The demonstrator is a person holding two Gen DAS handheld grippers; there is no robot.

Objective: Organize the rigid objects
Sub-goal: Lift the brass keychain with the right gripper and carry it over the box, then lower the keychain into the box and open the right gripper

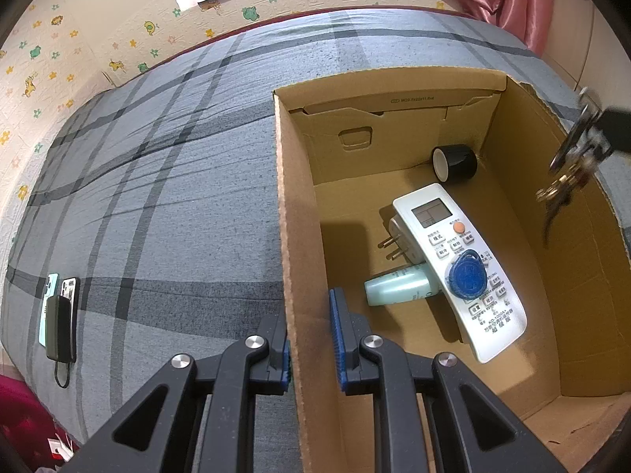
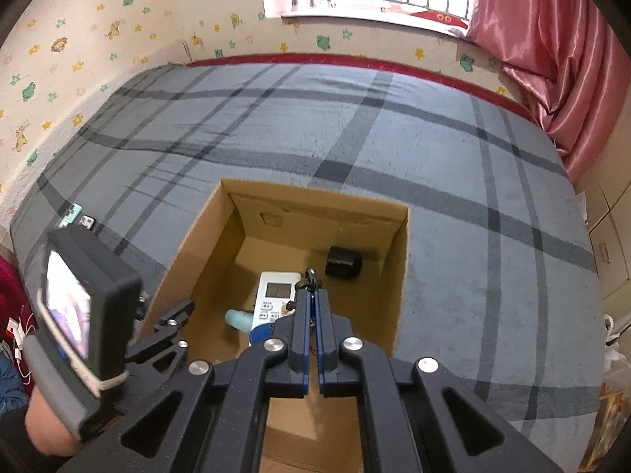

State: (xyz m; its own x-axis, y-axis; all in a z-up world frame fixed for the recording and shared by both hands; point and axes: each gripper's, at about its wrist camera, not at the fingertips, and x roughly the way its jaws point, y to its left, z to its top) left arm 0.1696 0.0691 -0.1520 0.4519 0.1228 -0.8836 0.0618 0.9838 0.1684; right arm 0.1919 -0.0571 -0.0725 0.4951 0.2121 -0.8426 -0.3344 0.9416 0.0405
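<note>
An open cardboard box [image 1: 299, 236] [image 2: 398, 260] stands on the bed. Inside lie a white remote [image 1: 457, 260] [image 2: 276, 293] with a blue key fob [image 1: 469, 276] on it, a white plug adapter [image 1: 398, 236], a mint bottle [image 1: 398, 285] [image 2: 236, 320] and a black tape roll [image 1: 455, 163] [image 2: 343, 262]. My left gripper [image 1: 311, 339] is shut on the box's left wall. My right gripper [image 2: 313, 295] is shut on a bunch of keys [image 2: 309, 278] [image 1: 568, 181] and holds it above the box.
The bed has a grey plaid cover [image 1: 157, 197] [image 2: 473, 216]. Two phones and a black power bank [image 1: 59, 323] lie at its left edge; they also show in the right wrist view [image 2: 77, 216]. A pink curtain [image 2: 552, 51] hangs at the right.
</note>
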